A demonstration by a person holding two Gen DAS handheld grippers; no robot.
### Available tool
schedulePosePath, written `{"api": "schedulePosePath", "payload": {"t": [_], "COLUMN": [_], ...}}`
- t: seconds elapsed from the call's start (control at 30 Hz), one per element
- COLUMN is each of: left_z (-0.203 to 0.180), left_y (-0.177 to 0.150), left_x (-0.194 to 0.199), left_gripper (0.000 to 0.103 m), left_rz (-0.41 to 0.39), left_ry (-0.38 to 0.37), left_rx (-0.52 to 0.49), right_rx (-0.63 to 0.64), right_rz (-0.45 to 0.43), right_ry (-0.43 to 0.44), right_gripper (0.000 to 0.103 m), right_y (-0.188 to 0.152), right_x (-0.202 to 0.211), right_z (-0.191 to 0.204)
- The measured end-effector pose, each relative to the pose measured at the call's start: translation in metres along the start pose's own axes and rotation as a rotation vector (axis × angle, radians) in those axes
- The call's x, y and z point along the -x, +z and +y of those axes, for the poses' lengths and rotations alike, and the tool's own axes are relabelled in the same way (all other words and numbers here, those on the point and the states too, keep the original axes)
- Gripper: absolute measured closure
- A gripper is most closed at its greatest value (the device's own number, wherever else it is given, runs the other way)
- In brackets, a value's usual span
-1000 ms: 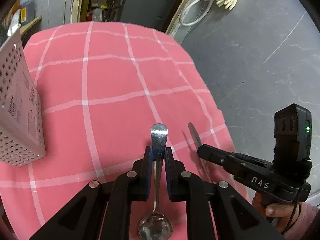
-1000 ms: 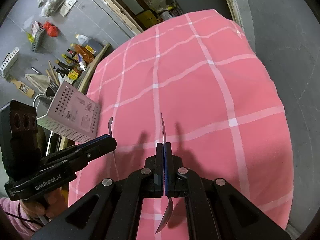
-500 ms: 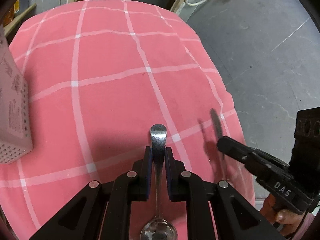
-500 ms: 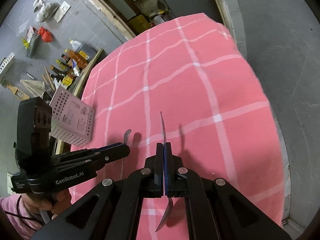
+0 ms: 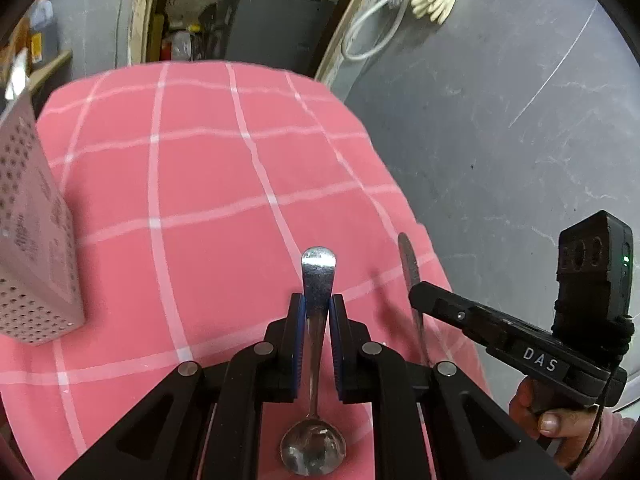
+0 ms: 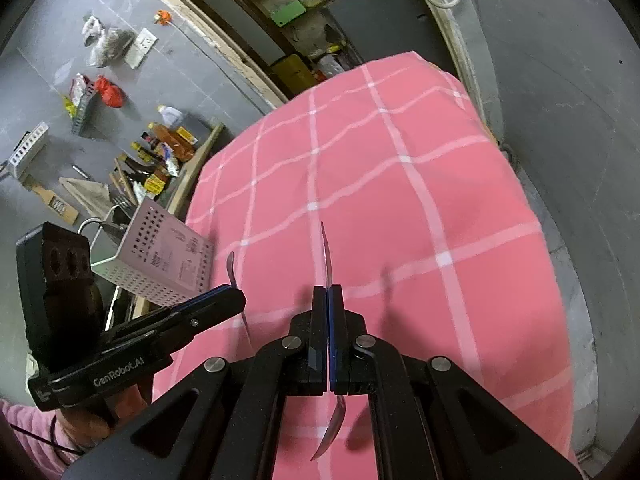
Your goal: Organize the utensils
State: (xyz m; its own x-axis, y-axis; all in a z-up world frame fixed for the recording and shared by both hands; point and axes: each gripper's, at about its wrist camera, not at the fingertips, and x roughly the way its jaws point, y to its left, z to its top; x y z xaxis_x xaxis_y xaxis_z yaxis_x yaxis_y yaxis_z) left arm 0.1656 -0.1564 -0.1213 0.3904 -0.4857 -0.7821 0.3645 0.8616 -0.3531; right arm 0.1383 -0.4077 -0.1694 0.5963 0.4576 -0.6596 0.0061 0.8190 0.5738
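Left gripper (image 5: 318, 312) clenched on a steel teaspoon (image 5: 316, 392) at mid-handle, blue pads flat on both handle edges, likely gripped there so the spoon balances and neither end swings. Bowl hanging nearest the camera and low, handle end poking forward past the jaws; long axis in line with the fingers, so pointing away and down toward the pink checked cloth (image 5: 208, 200). Held clear above the cloth, not resting on it. Right gripper (image 6: 328, 312) clamped fully on a second spoon (image 6: 328, 256), seen edge-on as a thin curved sliver: bowl below and behind the jaws, handle tip out front, long axis again along the fingers. Thin edge-on grip probably explains the jaws being nearly together. Each gripper visible in the other's view, side by side over the near edge of the desk, close but apart; a hand (image 5: 548, 420) in a pink sleeve wrapped round the right grip. Farther left on the cloth, a white perforated utensil holder (image 6: 160, 256) standing upright with fork tines showing above its rim, presumably the destination, so handle-first carry may suit dropping in bowl up. Beyond, grey floor with bottles and clutter.
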Motion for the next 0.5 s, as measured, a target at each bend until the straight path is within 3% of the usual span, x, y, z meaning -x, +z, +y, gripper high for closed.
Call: {"api": "schedulePosePath", "payload": {"t": [0.4,0.43,0.5], "left_z": [-0.001,-0.001,0.0], "left_y": [0.004,0.005,0.009], "left_x": [0.047,0.05,0.057], "left_gripper": [0.092,0.101,0.102], "left_rz": [-0.189,-0.199,-0.231], "left_ry": [0.033,0.038,0.05], "left_rx": [-0.022,-0.024,-0.032], "right_rx": [0.068,0.074,0.088], "right_rz": [-0.039,-0.045,-0.058], "right_ry": [0.045,0.05,0.06], "right_gripper": [0.102,0.102,0.102], "right_y": [0.007,0.009,0.012], "right_x": [0.004,0.005,0.006], "right_z": [0.029,0.032,0.038]}}
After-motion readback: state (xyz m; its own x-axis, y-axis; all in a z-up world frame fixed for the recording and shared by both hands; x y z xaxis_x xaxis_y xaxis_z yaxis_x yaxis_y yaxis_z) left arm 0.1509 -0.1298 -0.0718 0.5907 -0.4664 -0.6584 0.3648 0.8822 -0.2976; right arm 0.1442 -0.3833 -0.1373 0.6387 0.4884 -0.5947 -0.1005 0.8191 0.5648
